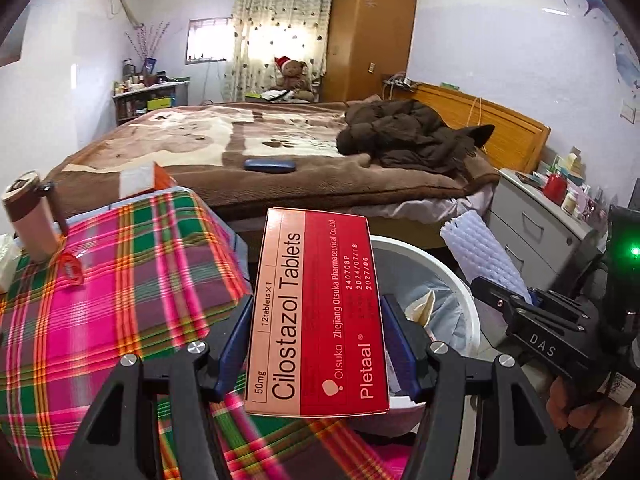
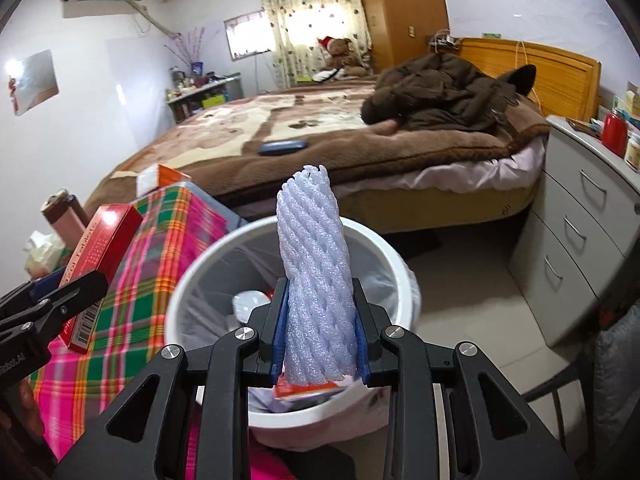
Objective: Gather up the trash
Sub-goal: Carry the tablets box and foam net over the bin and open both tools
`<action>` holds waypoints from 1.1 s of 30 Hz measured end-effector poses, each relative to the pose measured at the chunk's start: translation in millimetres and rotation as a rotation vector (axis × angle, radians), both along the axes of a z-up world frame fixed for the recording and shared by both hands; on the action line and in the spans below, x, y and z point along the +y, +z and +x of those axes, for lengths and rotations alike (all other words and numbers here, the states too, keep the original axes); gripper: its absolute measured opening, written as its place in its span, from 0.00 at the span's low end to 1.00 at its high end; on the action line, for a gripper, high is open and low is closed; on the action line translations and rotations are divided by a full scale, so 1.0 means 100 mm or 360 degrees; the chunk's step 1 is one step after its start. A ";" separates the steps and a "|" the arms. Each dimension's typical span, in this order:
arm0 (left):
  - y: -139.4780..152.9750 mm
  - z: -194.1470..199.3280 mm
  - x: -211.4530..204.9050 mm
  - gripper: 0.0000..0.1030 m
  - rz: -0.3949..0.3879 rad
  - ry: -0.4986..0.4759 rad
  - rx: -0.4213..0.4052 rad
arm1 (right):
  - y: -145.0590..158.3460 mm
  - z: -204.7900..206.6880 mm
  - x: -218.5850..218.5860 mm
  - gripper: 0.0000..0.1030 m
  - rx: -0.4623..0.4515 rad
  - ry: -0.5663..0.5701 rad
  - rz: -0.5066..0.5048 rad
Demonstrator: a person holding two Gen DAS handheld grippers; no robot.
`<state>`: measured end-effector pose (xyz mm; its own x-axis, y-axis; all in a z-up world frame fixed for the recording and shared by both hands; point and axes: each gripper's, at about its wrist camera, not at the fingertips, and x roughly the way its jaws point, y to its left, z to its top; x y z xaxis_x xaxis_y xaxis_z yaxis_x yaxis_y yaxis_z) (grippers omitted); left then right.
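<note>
My left gripper [image 1: 316,340] is shut on a red and tan Cilostazol tablet box [image 1: 316,312], held above the plaid cloth beside the white trash bin [image 1: 452,276]. The box also shows in the right wrist view [image 2: 100,264]. My right gripper [image 2: 320,336] is shut on a white foam net sleeve [image 2: 316,276], held upright over the white trash bin [image 2: 208,264]. The bin is lined with a bag and holds paper and wrappers. The sleeve also shows in the left wrist view [image 1: 480,248].
A plaid-covered surface [image 1: 112,280] carries a brown tumbler [image 1: 32,220] and an orange and white box [image 1: 144,178]. Behind is a bed [image 1: 260,148] with a brown coat [image 1: 416,132] and a dark blue case [image 1: 270,165]. A grey drawer unit [image 2: 576,220] stands at the right.
</note>
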<state>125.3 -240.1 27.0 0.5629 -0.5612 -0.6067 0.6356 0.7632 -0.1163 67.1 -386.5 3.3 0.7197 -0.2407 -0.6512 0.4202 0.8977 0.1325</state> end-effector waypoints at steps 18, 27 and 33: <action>-0.24 0.13 -0.44 0.67 0.0082 -0.0090 0.0099 | -0.22 0.16 -0.18 0.33 0.0187 0.0020 0.0005; -0.25 0.18 -0.35 0.78 0.0062 -0.0055 0.0128 | -0.22 0.17 -0.19 0.53 0.0201 0.0002 0.0004; -0.23 0.17 -0.26 0.78 0.0048 -0.0034 0.0127 | -0.18 0.16 -0.14 0.62 0.0181 0.0002 -0.0007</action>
